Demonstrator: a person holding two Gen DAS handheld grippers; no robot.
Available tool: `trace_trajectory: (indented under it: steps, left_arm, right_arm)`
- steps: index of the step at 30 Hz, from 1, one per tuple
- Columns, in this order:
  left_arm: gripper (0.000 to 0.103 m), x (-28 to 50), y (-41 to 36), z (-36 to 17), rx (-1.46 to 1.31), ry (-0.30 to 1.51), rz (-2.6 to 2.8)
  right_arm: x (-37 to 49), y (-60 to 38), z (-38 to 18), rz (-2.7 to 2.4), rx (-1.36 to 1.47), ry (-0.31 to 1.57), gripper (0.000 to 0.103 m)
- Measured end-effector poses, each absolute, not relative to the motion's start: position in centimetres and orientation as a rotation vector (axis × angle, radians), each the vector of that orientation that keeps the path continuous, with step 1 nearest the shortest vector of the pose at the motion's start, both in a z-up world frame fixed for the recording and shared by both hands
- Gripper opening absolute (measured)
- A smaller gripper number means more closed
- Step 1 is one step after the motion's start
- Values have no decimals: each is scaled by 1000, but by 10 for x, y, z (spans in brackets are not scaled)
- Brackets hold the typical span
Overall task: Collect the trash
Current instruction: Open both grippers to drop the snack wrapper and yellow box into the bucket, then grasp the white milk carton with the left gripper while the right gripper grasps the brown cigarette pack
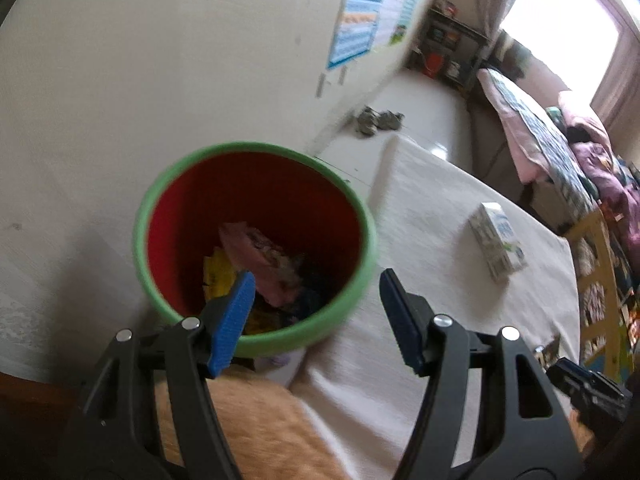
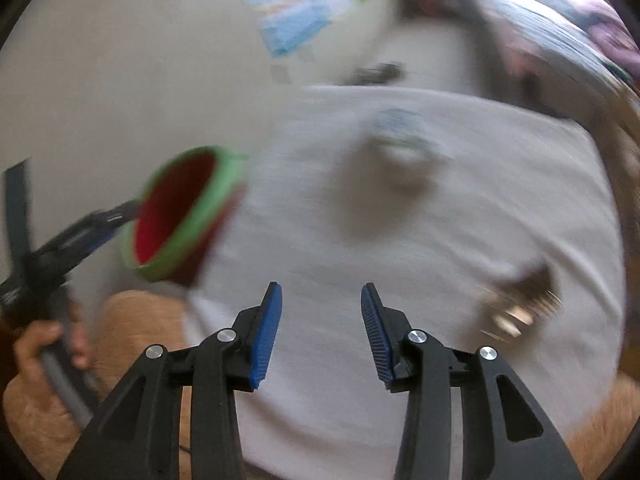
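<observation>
Still loose on cloth (image 1: 440,200) at 2 o'clock of bin (image 1: 256,152): small carton (image 1: 497,242), likely light, crushable, best pinched across narrow sides; left gripper (image 1: 316,316) and right gripper (image 2: 321,330) both apart, empty.

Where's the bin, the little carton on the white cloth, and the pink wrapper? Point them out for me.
Bin (image 1: 160,196): left wrist view, on its green rim.
Carton (image 1: 498,240): left wrist view, on its printed top face.
Pink wrapper (image 1: 256,252): left wrist view, on its middle, inside the bin.
</observation>
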State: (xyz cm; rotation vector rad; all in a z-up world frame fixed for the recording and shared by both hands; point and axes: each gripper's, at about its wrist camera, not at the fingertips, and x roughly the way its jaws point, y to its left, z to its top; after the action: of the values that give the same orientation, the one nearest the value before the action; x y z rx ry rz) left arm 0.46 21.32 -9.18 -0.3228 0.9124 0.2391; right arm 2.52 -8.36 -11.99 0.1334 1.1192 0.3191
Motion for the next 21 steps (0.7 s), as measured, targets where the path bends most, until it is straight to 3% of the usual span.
trace_trajectory:
  steps: [4,9,21]
  left_arm:
    - [62,14,186,-92,-297,921,183]
    - [62,22,156,-92,-275,939,121]
    - [63,43,102,-96,-214,985,51]
  right_arm:
    - [34,-154,-138,90,312,1136,53]
    - [56,-202,-168,-42,544,1185,55]
    - [82,-184,-189,-106,434,1182,59]
